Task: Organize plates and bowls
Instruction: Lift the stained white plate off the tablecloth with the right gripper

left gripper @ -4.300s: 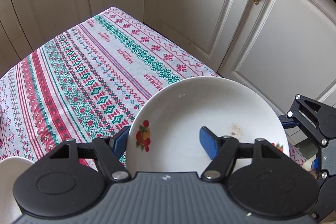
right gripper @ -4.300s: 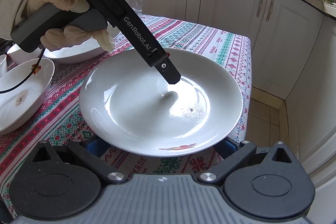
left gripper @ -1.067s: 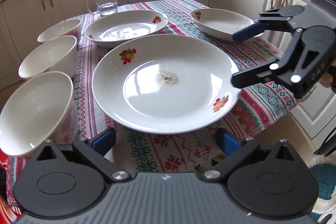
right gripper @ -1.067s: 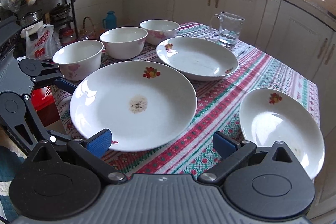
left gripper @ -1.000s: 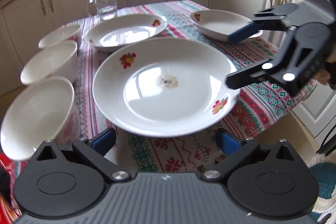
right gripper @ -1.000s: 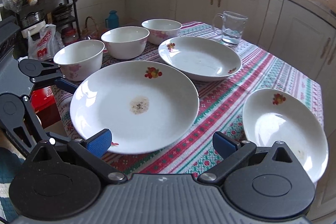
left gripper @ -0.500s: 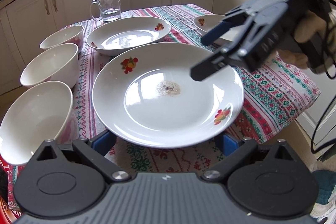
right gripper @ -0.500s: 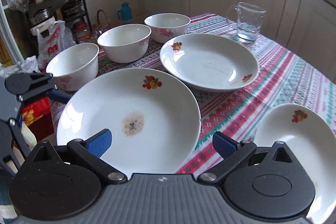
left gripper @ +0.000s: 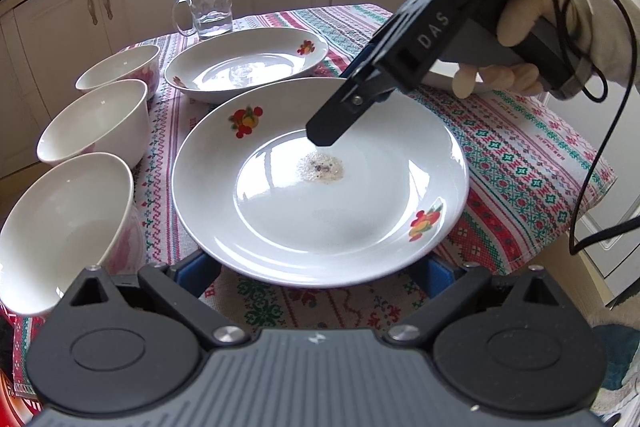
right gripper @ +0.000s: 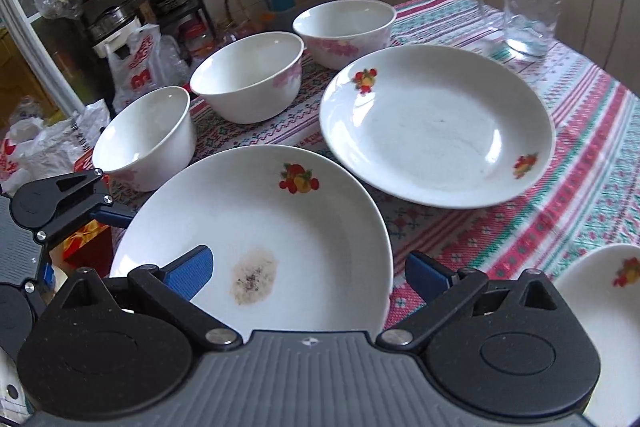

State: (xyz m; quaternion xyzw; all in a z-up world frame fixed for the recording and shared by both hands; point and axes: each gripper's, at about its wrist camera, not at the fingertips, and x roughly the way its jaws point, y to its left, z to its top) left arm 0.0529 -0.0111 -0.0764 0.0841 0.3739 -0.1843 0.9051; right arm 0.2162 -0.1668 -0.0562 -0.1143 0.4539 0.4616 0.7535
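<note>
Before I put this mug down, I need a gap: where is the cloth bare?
The widest free patch is the striped cloth right of the stained plate, running to the table's edge. A narrower strip lies between the rear plate and the glass mug. The side with the three bowls is crowded, nearly rim to rim.

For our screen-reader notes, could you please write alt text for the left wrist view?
The right tool hangs open over a stained plate on a patterned tablecloth. Three bowls line the left; another plate and a glass mug stand behind.
</note>
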